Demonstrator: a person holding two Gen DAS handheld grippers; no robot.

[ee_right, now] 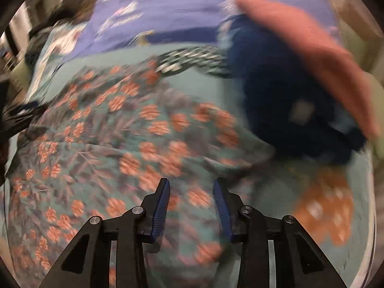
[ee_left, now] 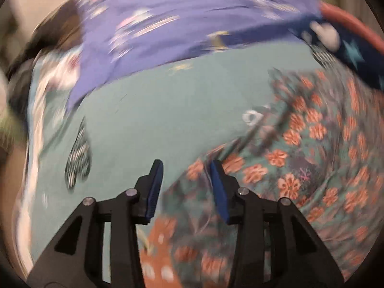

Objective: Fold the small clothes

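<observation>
A teal garment with orange flowers [ee_left: 312,148] lies spread on a teal patterned sheet [ee_left: 168,110]. It fills the lower right of the left wrist view and the middle of the right wrist view [ee_right: 124,144]. My left gripper [ee_left: 187,168] is open and empty, hovering at the garment's left edge. My right gripper [ee_right: 192,184] is open and empty above the garment's middle. Both views are blurred by motion.
A purple printed cloth [ee_left: 192,19] lies at the far side, also in the right wrist view [ee_right: 180,12]. A dark blue garment [ee_right: 288,96] and a salmon cloth [ee_right: 312,48] lie at the right. An orange spotted piece [ee_right: 326,211] lies at the lower right.
</observation>
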